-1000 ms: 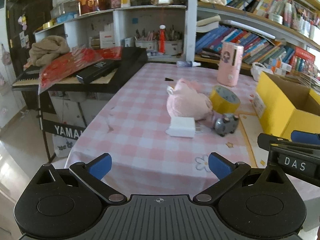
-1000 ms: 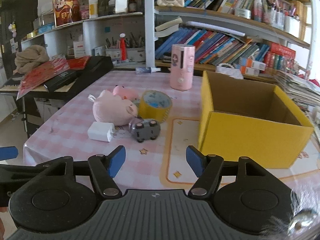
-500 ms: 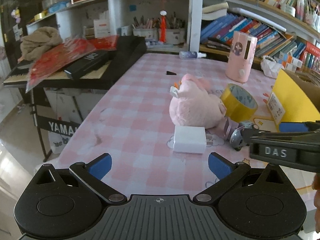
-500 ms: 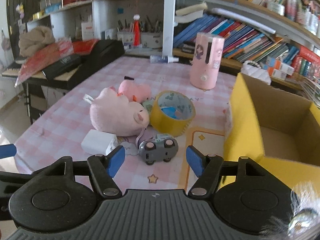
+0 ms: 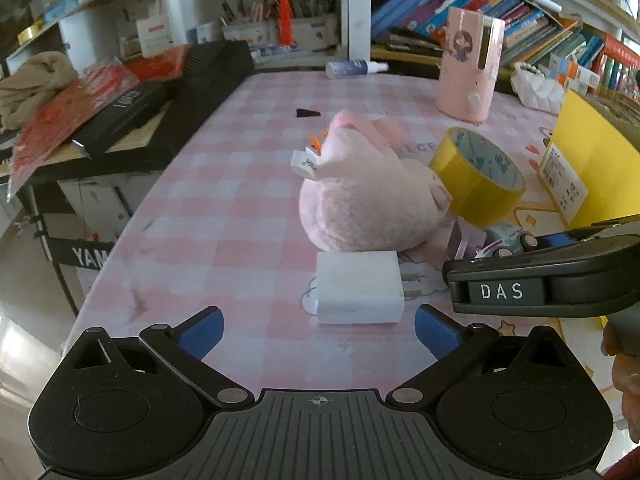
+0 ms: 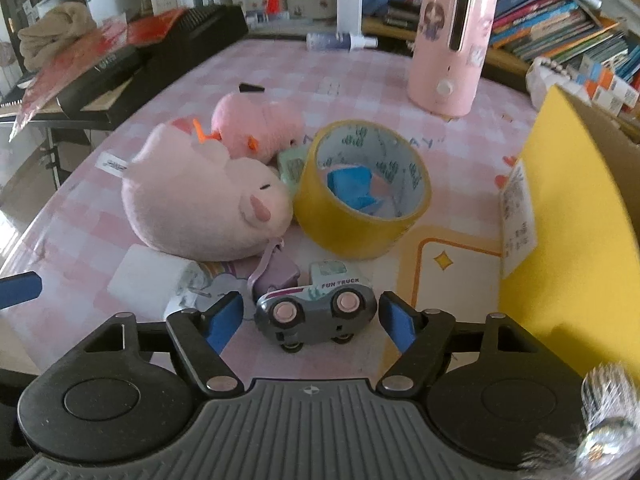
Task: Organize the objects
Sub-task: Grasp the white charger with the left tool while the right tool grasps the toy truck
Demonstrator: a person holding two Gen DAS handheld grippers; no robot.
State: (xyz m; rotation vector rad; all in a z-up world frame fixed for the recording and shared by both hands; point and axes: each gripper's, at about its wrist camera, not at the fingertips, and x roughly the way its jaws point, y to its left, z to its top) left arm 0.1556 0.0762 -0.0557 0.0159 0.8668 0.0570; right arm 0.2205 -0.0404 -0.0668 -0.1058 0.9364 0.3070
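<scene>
The yellow cardboard box (image 6: 576, 208) stands open at the right edge of the pink checked table (image 5: 224, 208), well to the right of the clutter it seems meant to take. The pink plush pig (image 6: 200, 204) lies beside the roll of yellow tape (image 6: 360, 196), its snout touching the roll. In front of the pig sits the white charger (image 5: 359, 287), prongs pointing right, just ahead of the left gripper (image 5: 318, 330), whose 2 blue pads stand wide apart and touch nothing.

Smallest and nearest is the toy truck (image 6: 316, 310), tipped on its side with its wheels toward the camera. Its long axis runs left to right, straight across the gap of the right gripper (image 6: 311, 320). The pads bracket its 2 ends without clear contact. The right gripper is plainly the nearer tool, and closing should catch the truck end to end.
</scene>
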